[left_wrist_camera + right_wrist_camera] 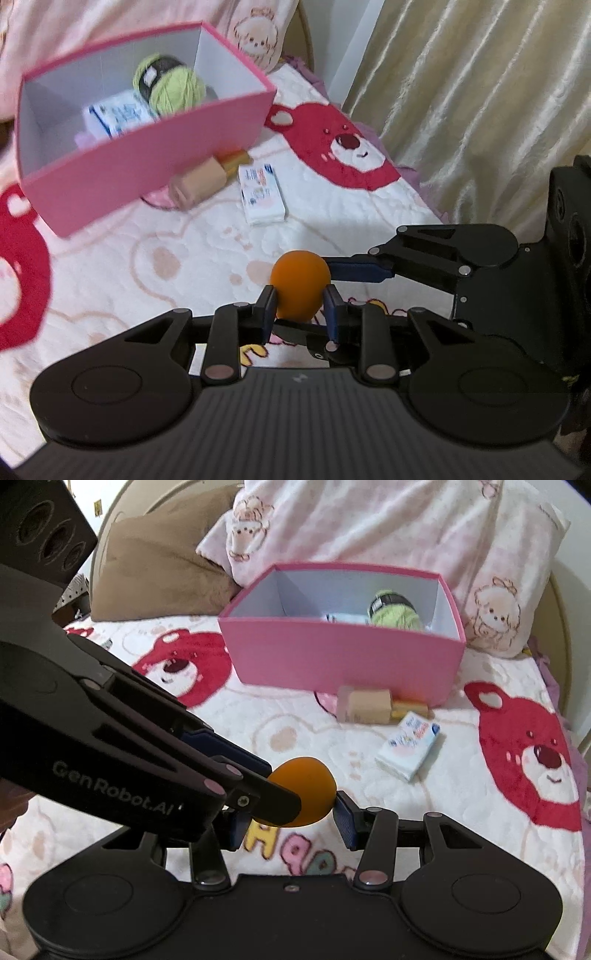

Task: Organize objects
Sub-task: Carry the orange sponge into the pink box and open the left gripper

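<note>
1 orange ball [299, 286], 1 pink box [147, 166], 1 yarn ball [171, 85], 2 tissue pks [263, 194], 1 bottle [364, 705].

Both hand-held tools are matte black plastic. The left gripper [300, 301] has two round, disc-embossed housings, slotted linkage bars with dull silver pivot pins, and dark blue ribbed pads on its fingers [268, 301]. The right gripper [291, 818] is the same build. "GenRobot.AI" is printed in grey on the left gripper's side, above a small cross-head screw.
</note>
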The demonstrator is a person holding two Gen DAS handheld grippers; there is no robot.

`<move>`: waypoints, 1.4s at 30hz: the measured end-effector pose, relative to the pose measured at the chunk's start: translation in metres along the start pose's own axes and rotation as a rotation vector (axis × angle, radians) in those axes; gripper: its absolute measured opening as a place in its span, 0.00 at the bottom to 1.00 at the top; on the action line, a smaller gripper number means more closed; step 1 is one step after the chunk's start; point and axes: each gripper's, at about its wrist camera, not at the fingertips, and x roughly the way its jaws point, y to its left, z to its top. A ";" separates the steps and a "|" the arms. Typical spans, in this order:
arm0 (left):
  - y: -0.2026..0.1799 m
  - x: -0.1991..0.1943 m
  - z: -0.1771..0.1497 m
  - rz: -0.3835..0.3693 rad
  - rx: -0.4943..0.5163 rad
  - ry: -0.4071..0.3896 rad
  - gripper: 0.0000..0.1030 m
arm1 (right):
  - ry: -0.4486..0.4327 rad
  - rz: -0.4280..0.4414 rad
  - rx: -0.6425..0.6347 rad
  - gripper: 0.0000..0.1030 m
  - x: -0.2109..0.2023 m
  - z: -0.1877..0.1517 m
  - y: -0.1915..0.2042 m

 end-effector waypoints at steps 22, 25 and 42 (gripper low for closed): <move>0.024 -0.087 0.086 0.079 0.013 -0.183 0.24 | -0.171 -0.001 -0.144 0.52 -0.031 0.129 0.001; 0.027 -0.088 0.093 0.082 0.015 -0.188 0.24 | -0.175 0.005 -0.152 0.52 -0.032 0.139 -0.002; 0.072 -0.077 0.145 0.070 -0.109 -0.201 0.25 | -0.147 0.010 -0.146 0.51 0.000 0.193 -0.028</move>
